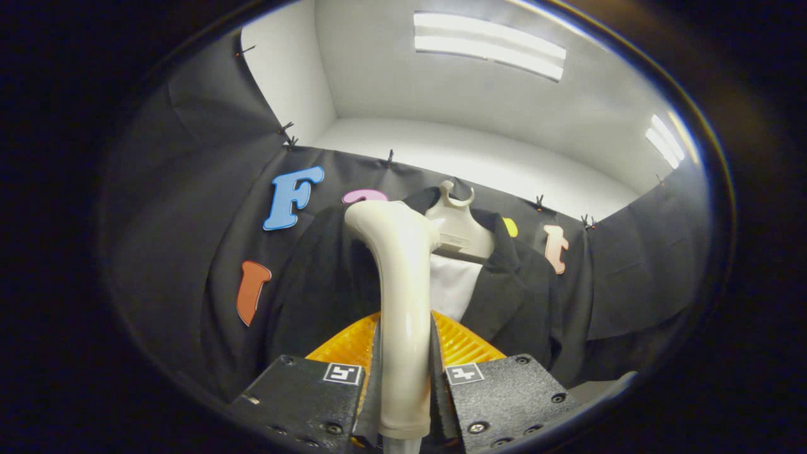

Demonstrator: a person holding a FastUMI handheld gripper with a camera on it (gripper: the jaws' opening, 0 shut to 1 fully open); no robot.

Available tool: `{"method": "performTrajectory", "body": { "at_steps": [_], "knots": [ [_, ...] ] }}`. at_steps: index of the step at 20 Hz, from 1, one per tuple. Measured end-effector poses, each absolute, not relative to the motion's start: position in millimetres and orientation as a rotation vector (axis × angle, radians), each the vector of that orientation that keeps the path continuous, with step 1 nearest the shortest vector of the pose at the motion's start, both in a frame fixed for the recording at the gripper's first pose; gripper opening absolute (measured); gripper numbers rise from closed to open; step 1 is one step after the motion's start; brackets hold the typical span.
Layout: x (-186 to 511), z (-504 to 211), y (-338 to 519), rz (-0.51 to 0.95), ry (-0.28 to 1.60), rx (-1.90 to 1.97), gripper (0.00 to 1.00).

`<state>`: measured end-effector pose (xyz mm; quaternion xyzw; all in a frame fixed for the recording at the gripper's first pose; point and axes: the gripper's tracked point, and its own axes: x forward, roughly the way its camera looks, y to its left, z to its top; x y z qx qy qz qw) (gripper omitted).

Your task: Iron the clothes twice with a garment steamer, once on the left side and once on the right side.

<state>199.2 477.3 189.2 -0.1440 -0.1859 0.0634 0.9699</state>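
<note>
My jaws [405,378] clamped on the steamer handle [403,315], head at 12 o'clock. Dark jacket [328,284] hangs just beyond, on a hanger [457,230]. Best to keep the head near the cloth, stroking one side slowly.

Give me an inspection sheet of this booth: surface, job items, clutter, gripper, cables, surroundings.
Surface: nothing seen.
Job's things: cream garment steamer upright between the fingers, its head bent toward the dark jacket; the jacket hangs open over a white shirt on a pale hanger, beyond the fingers.
Clutter: nothing seen.
Gripper: gripper shut on the steamer's handle, one finger on each side.
Cables: nothing seen.
Surroundings: black cloth wall clipped up behind the jacket; white ceiling with lit light panels above.
</note>
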Motion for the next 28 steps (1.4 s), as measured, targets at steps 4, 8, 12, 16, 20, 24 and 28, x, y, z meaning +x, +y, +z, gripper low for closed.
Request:
{"method": "performTrajectory", "body": {
  "at_steps": [4,8,12,16,20,24,28],
  "knots": [
    [195,166,470,0.141,-0.324,-0.272,0.35],
    [188,140,466,0.149,-0.285,-0.275,0.35],
    [183,115,460,0.148,-0.248,-0.289,0.35],
    [176,94,452,0.142,-0.215,-0.288,0.35],
    [167,68,446,0.15,-0.183,-0.309,0.35],
    [152,39,441,0.159,-0.154,-0.357,0.35],
    [141,18,438,0.186,-0.124,-0.372,0.35]
  ]
}}
